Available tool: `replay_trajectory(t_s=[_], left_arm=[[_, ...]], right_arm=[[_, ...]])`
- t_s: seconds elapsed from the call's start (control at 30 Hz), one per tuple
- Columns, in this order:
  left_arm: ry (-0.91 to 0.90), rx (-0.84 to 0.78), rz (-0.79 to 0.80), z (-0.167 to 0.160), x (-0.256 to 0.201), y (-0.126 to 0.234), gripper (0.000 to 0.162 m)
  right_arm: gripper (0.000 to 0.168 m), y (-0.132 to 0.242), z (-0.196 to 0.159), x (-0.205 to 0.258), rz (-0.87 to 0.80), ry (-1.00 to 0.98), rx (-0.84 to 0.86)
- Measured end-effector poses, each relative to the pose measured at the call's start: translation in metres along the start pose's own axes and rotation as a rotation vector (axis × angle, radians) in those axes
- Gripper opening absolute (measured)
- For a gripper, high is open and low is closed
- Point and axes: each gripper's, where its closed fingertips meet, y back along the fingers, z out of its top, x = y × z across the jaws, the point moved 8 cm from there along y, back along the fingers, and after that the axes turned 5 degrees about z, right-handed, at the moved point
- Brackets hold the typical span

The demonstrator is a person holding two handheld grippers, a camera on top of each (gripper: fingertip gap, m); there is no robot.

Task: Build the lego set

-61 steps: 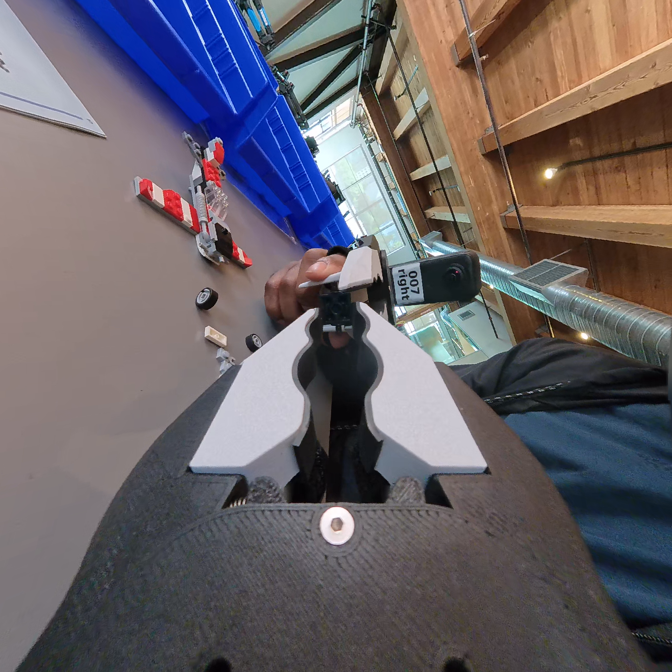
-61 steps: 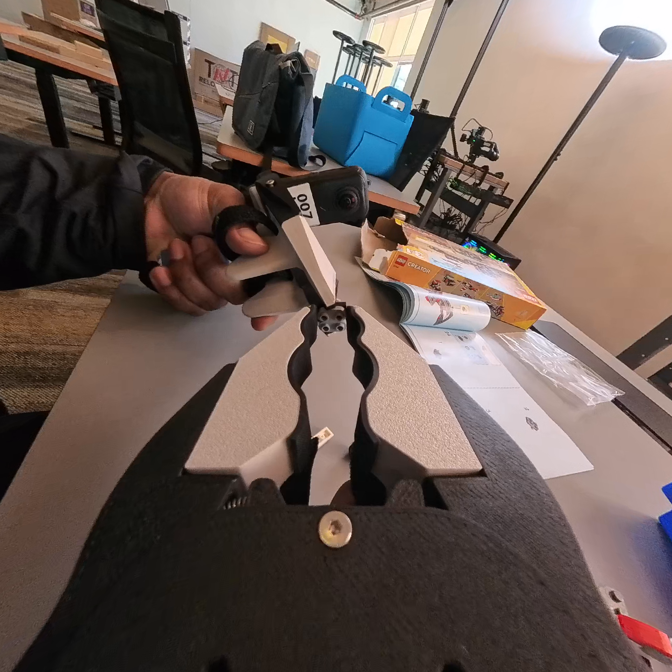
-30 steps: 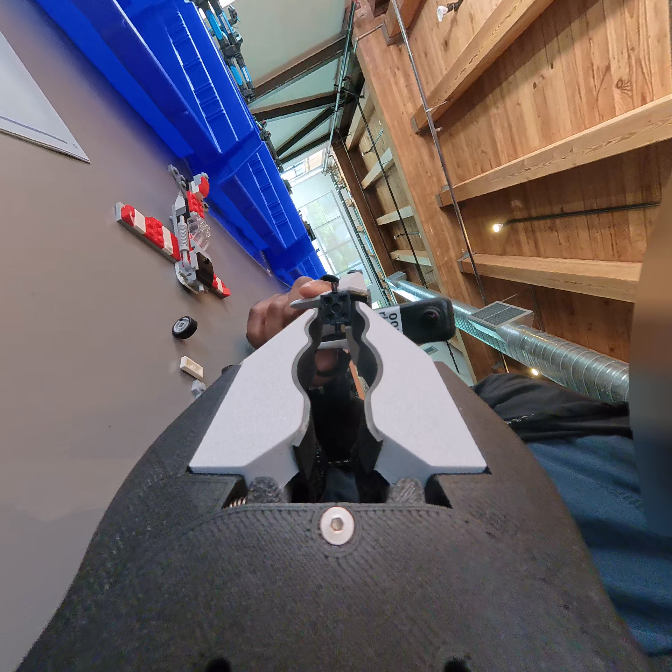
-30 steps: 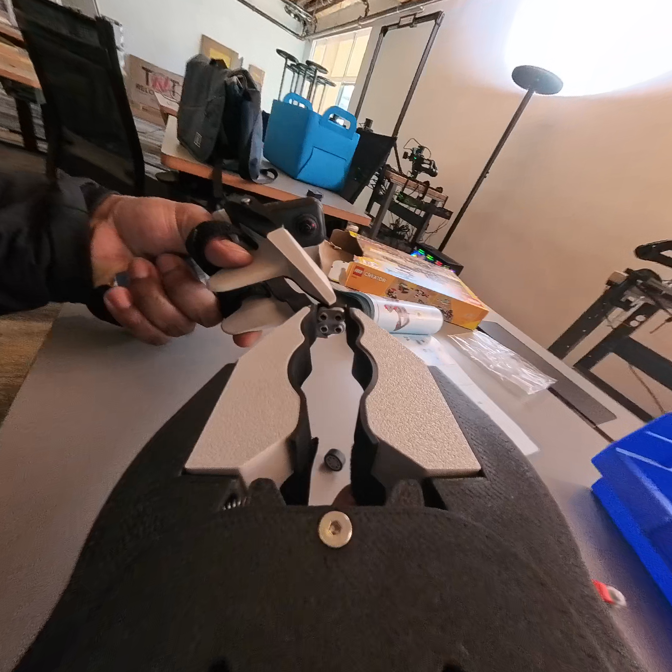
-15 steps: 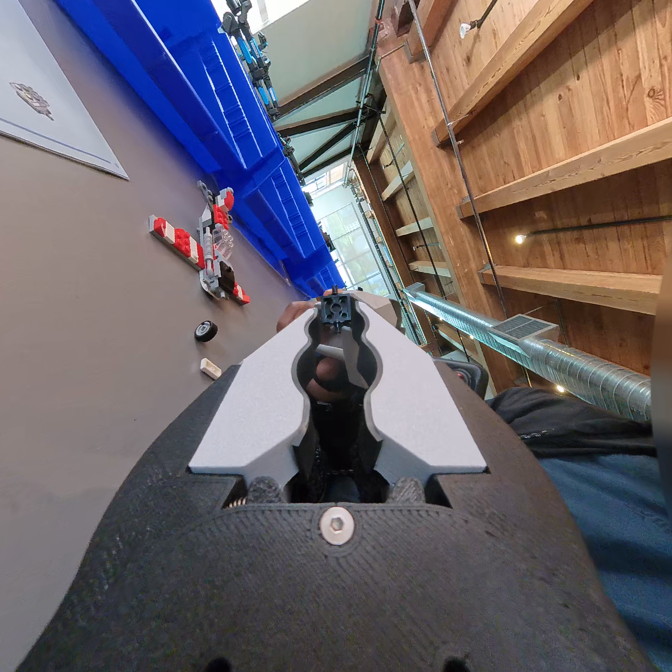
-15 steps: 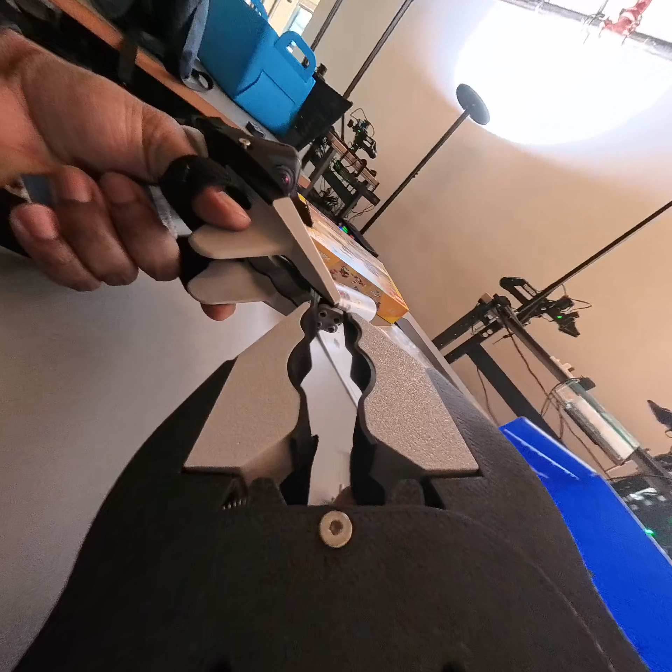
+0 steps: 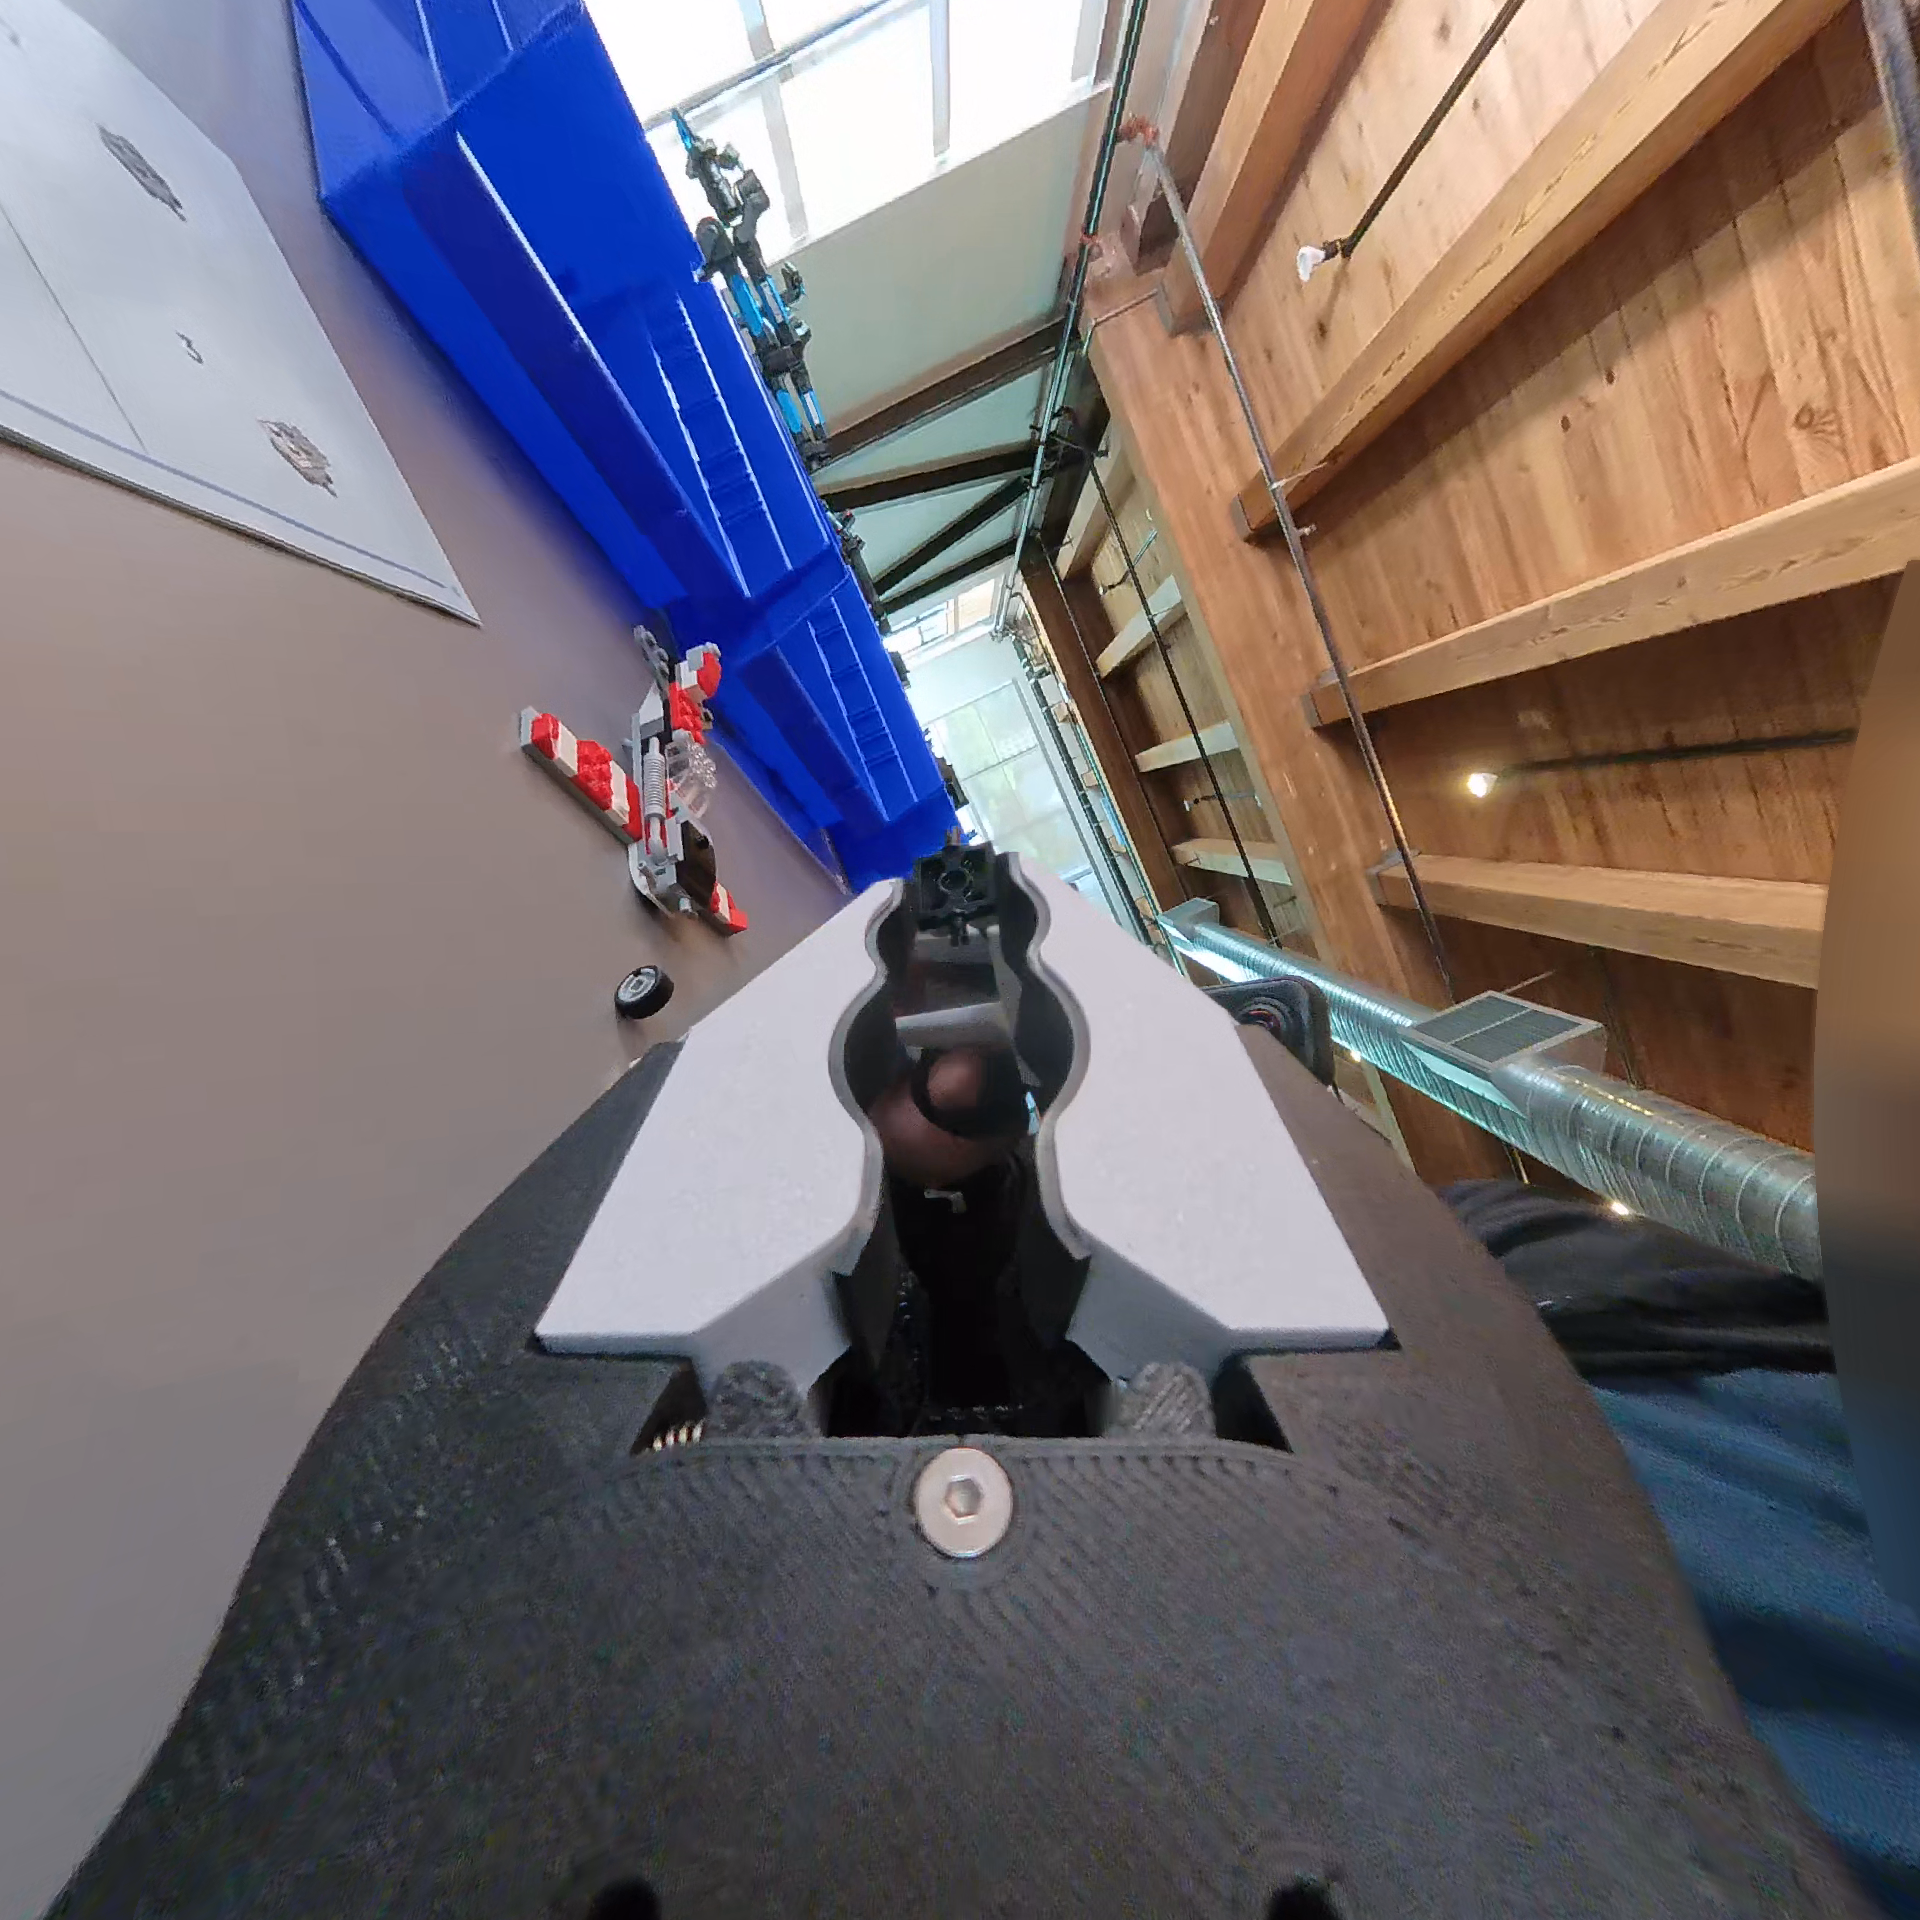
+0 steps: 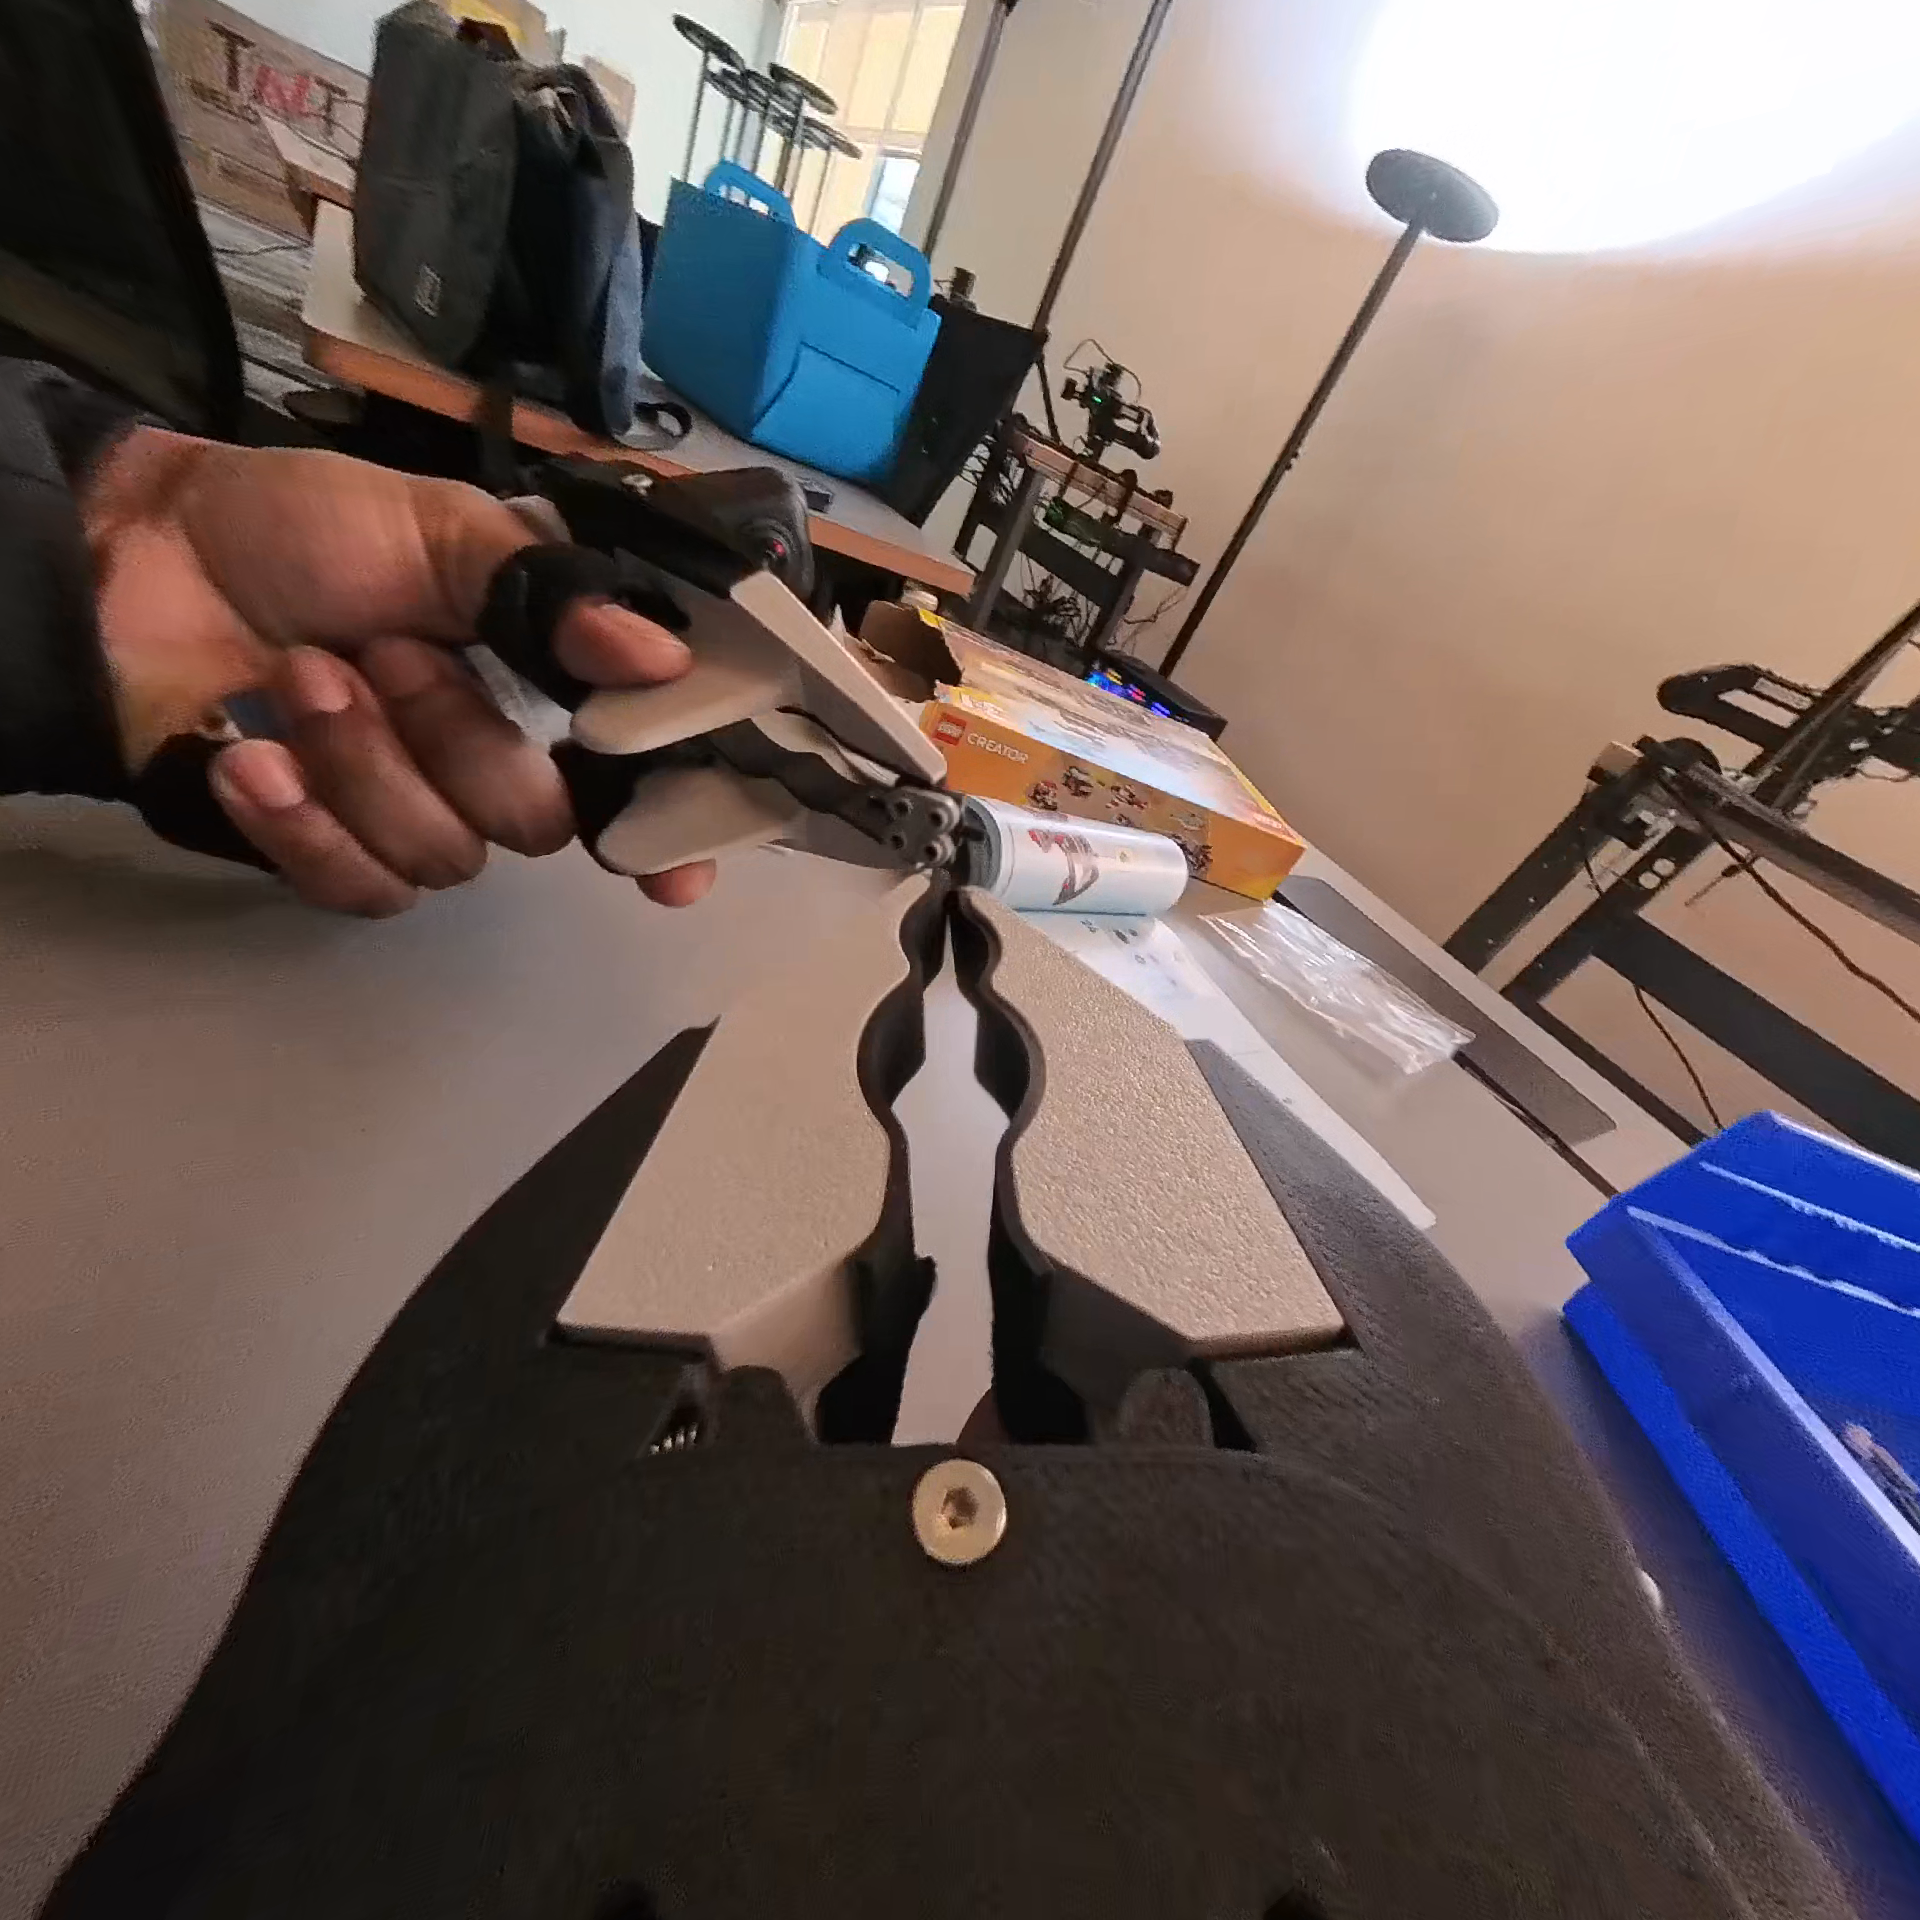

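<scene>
Dark studded brick (image 7: 957, 896) pinched in left tongs (image 7: 957, 883); red-white-grey plane model (image 7: 652, 795) flat on table.

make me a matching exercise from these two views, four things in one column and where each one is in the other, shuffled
Things
1. dark lego piece
2. small black wheel
3. red and white lego model
4. orange box

Places
A. loose on the grey table, just short of the model
B. far side of the table, behind the white can
C. pinched at the tip of the left claw
D. flat on the table beside the blue bins

Pairs: 1-C, 2-A, 3-D, 4-B
</scene>
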Motion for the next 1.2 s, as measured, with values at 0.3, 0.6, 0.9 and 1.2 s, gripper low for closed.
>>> replay_trajectory(t_s=[0.3, 0.6, 0.9, 1.2], left_arm=[[-0.13, 0.043, 0.064, -0.007, -0.006, -0.016, 0.017], [-0.232, 0.037, 0.133, -0.009, -0.008, -0.023, 0.018], [-0.207, 0.026, 0.161, -0.009, -0.004, -0.026, 0.017], [-0.026, 0.005, 0.054, -0.011, 0.0, -0.026, 0.017]], right_arm=[[0.017, -0.004, 0.002, 0.002, -0.074, 0.032, 0.033], [0.019, -0.009, 0.001, 0.003, -0.117, 0.057, 0.093], [0.016, -0.012, -0.001, 0.004, -0.158, 0.102, 0.164], [0.015, -0.01, 0.002, 0.004, -0.139, 0.088, 0.138]])
